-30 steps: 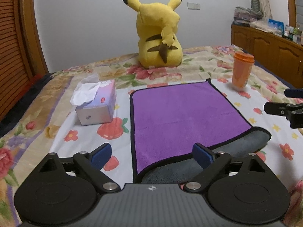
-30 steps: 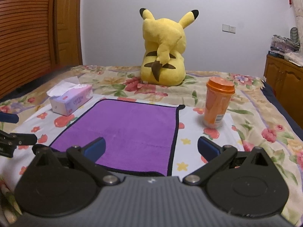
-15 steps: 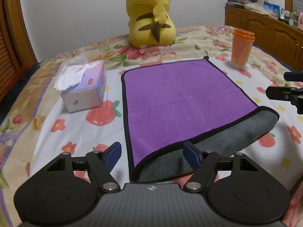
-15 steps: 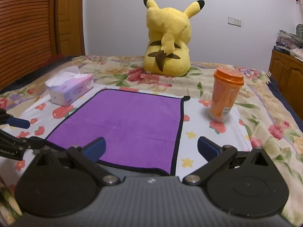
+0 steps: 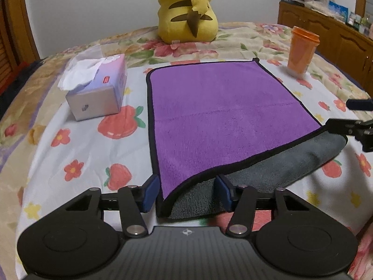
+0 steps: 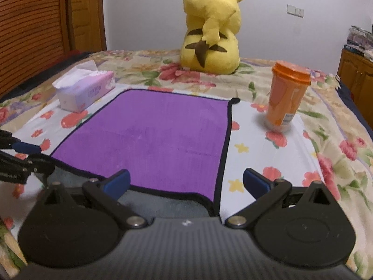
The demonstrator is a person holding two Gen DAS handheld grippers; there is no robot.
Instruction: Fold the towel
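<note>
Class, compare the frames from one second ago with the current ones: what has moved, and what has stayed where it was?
Both open grippers moved down and forward to the towel's near edge. The left gripper now straddles the near-left corner; the right gripper is over the near-right corner. Neither has closed yet. The towel, tissue box, orange cup and plush toy stayed put.

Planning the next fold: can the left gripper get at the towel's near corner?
Probably yes: the left gripper is open with the towel corner between its fingers, nothing blocking.
</note>
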